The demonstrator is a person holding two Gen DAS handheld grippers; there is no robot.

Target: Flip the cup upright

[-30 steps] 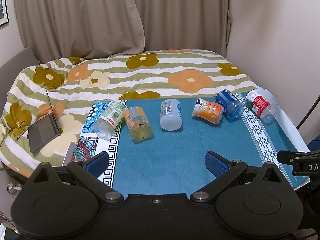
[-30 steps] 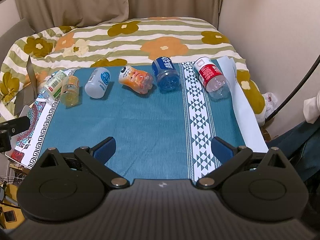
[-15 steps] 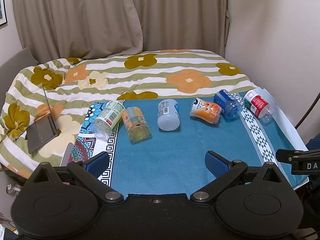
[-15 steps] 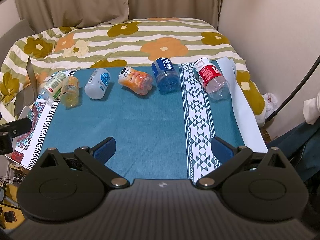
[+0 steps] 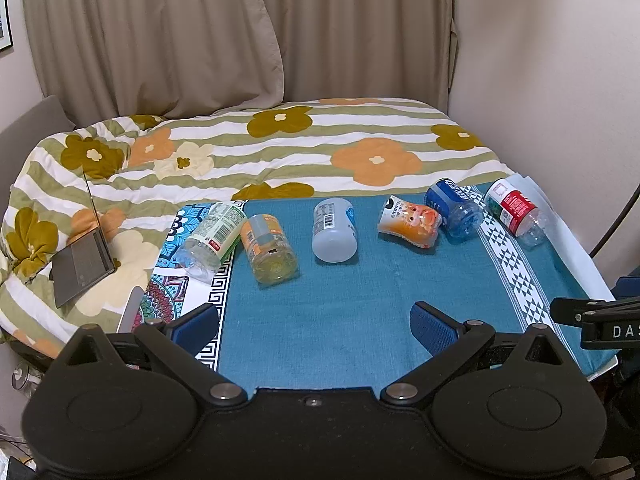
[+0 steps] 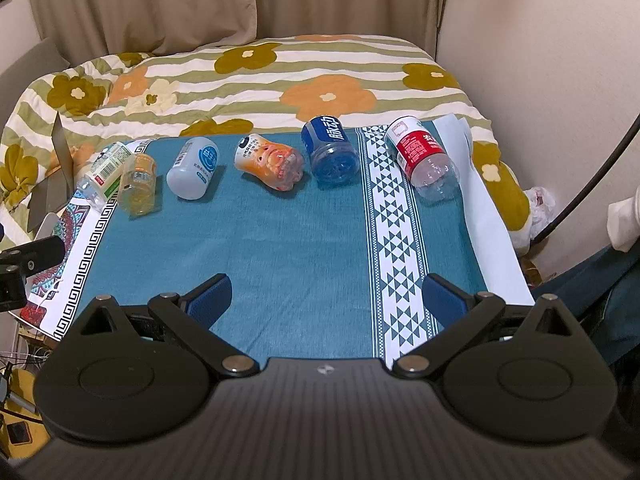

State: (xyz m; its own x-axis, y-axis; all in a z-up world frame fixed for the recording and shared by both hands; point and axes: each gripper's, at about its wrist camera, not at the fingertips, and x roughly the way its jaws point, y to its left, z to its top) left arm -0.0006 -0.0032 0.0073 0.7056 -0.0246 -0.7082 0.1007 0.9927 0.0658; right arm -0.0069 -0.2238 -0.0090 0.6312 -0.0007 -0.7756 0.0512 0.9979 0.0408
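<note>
Several cut-bottle cups lie on their sides in a row along the far edge of the blue cloth (image 5: 340,312): green-label (image 5: 210,234), yellow-orange (image 5: 270,248), white (image 5: 334,229), orange cartoon (image 5: 412,222), blue (image 5: 454,208), red-label (image 5: 514,212). In the right wrist view they are green (image 6: 105,174), yellow (image 6: 138,184), white (image 6: 194,168), orange (image 6: 270,162), blue (image 6: 330,148), red (image 6: 422,158). My left gripper (image 5: 316,326) and right gripper (image 6: 326,300) are open and empty, well short of the row.
The table stands against a bed with a flowered quilt (image 5: 280,148). A laptop (image 5: 82,264) lies on the quilt at the left. A patterned mat (image 5: 172,280) lies under the cloth's left edge. A wall (image 5: 560,100) is at the right.
Both grippers have drawn back or tilted slightly; the cups sit a little farther away in the views. No cup has moved.
</note>
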